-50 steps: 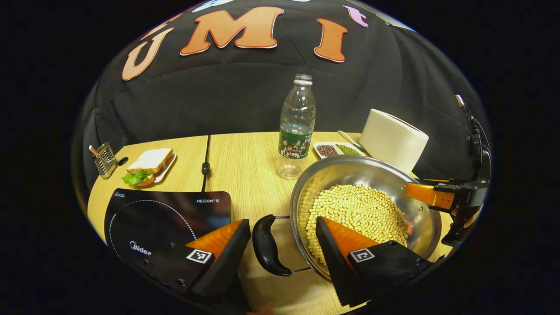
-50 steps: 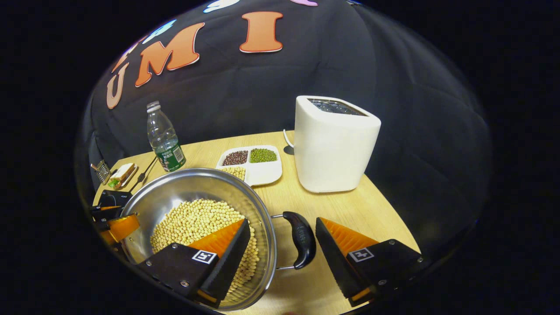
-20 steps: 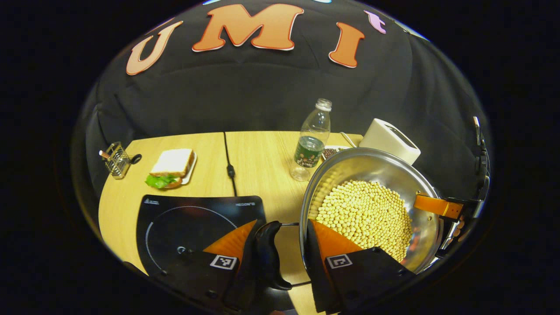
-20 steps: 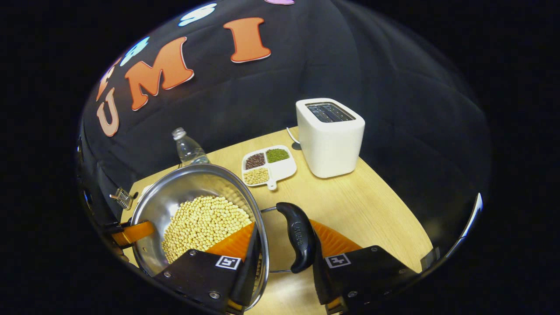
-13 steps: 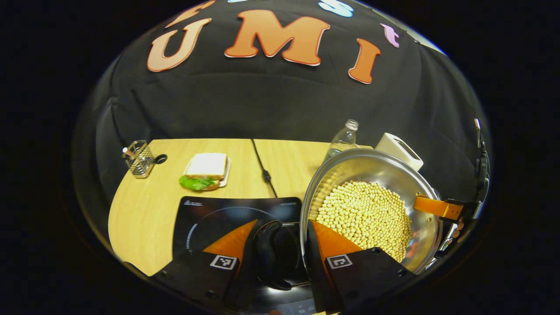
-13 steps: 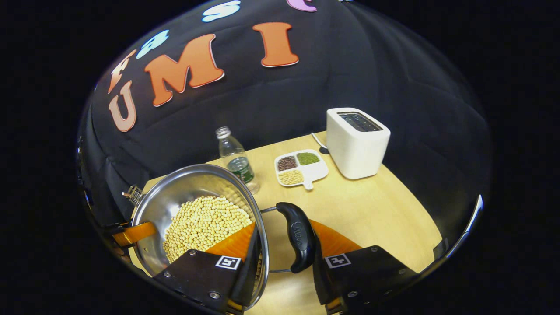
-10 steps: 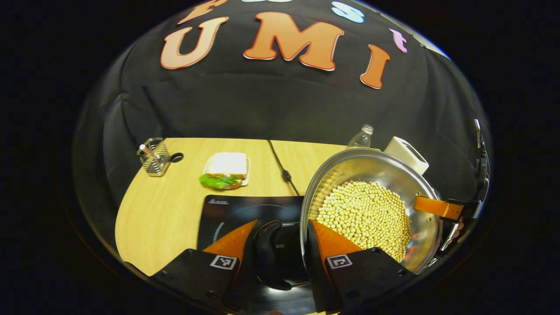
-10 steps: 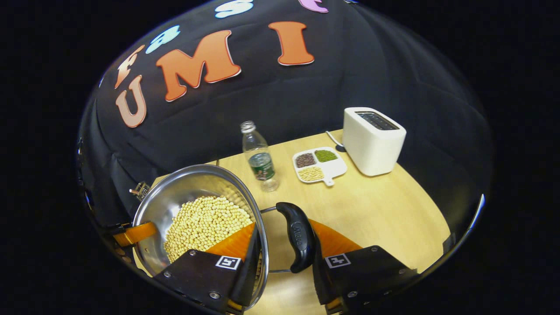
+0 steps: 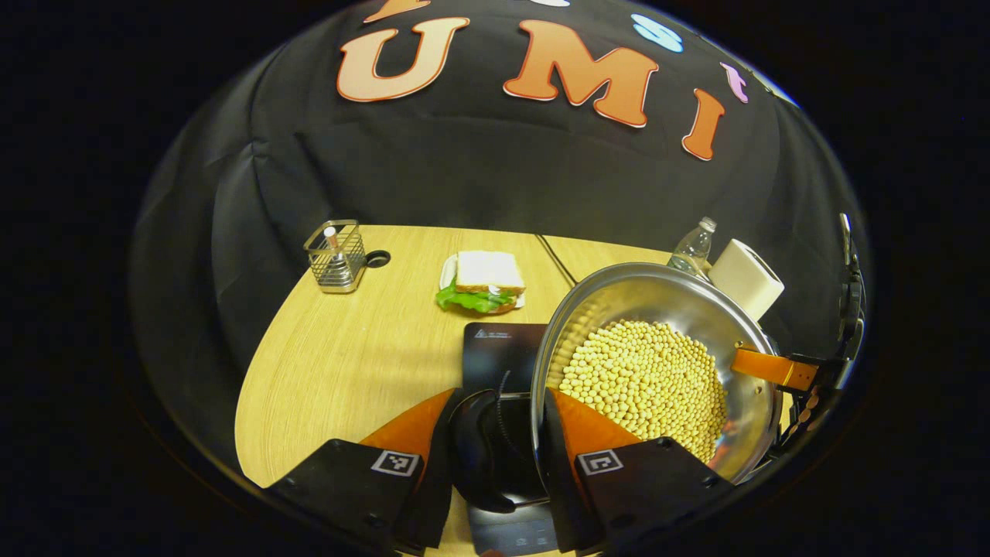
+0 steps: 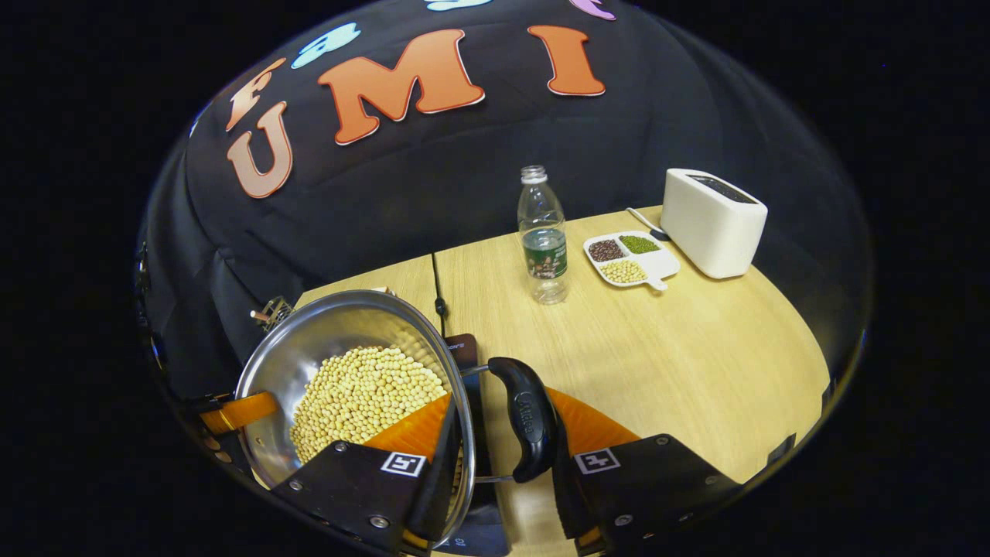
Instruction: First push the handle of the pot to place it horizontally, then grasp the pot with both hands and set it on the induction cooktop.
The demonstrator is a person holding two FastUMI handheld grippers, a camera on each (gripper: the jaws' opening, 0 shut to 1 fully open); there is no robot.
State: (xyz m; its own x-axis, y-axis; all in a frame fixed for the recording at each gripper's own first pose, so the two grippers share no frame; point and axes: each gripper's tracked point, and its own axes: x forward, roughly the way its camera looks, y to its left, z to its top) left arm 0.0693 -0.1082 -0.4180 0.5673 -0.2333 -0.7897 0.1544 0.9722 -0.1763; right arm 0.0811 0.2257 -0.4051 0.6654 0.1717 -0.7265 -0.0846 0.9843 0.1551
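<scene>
My left gripper (image 9: 495, 445) and right gripper (image 10: 503, 445) each clamp a side handle (image 10: 527, 418) of the bean-laden steel pot (image 9: 657, 363), heavy, stiff, slick, above the induction cooktop (image 9: 499, 348).

Open counter (image 9: 348, 371) left of the induction cooktop (image 9: 495, 352); wire basket (image 9: 334, 245) and sandwich plate (image 9: 479, 280) stand behind it. Right side: broad bare wood, with bottle (image 10: 544, 236), bean tray (image 10: 630, 259) and toaster (image 10: 713, 222) along the far edge.
</scene>
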